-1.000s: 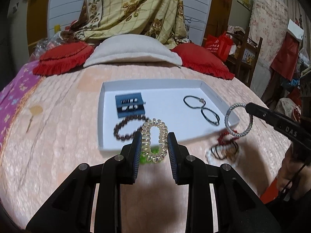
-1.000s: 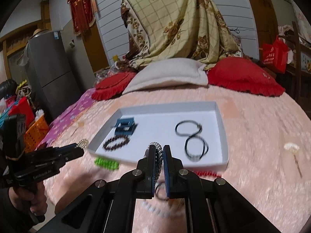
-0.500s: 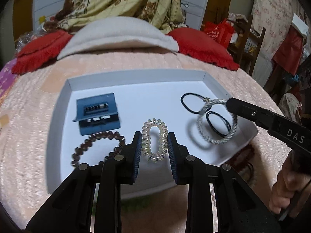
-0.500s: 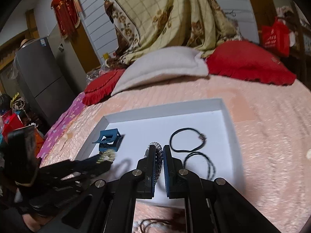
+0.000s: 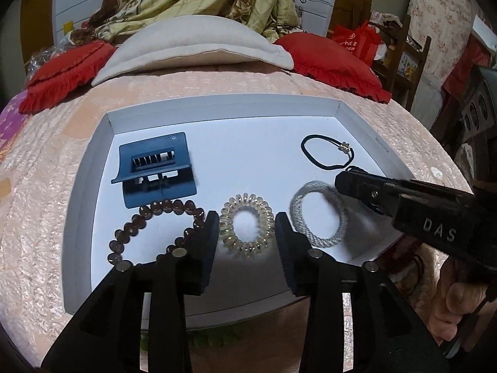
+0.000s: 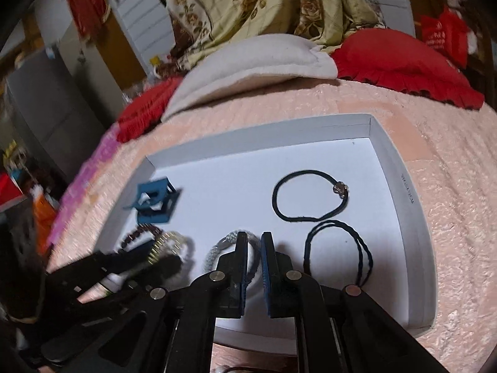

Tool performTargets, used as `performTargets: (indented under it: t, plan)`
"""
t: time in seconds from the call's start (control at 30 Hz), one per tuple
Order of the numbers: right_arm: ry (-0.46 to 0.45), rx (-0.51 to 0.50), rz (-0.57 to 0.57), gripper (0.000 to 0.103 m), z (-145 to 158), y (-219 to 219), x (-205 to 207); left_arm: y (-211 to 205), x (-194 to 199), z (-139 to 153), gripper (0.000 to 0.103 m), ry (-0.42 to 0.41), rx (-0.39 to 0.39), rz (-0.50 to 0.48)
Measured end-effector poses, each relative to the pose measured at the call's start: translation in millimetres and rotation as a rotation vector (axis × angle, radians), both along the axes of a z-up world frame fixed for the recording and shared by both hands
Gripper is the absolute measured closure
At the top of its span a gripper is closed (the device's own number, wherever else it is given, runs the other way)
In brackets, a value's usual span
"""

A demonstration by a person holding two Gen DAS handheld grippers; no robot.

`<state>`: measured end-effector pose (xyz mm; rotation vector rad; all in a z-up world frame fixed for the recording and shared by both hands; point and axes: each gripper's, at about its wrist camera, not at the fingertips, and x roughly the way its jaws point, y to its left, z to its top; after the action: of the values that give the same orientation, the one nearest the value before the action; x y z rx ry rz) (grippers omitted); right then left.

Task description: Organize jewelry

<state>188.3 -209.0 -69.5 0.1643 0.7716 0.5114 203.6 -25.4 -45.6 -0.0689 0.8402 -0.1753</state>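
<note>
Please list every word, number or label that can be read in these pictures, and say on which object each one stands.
"DAS": white letters on the black body of the right tongs, seen in the left wrist view.
Small print on the right wall of the white tray: too small to read surely.
White print on the red bag behind the bed: too blurred to read.
Nothing else carries readable text.

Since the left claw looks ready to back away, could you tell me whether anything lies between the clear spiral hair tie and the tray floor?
Nothing visible: the clear spiral hair tie lies on the white tray, between the open left claw fingers.
</note>
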Motion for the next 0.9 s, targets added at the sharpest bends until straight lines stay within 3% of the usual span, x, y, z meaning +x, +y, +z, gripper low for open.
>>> performTargets:
  t: [0.2,0.33,0.6,0.9]
  plan:
    - [-0.018,0.003,-0.02,0.091,4,-6,-2,1,-2,1,0.063,0.01,-0.001,0.001]
    - [-0.044,0.01,-0.041,0.089,10,-14,-8,3,-5,7,0.041,-0.003,-0.013,0.004]
    - [-0.129,0.026,-0.081,0.088,27,-44,-39,22,-23,29,0.039,-0.037,-0.011,0.054]
    - [-0.13,0.068,-0.198,0.085,25,-107,-79,63,-79,40,0.039,-0.054,-0.008,0.132]
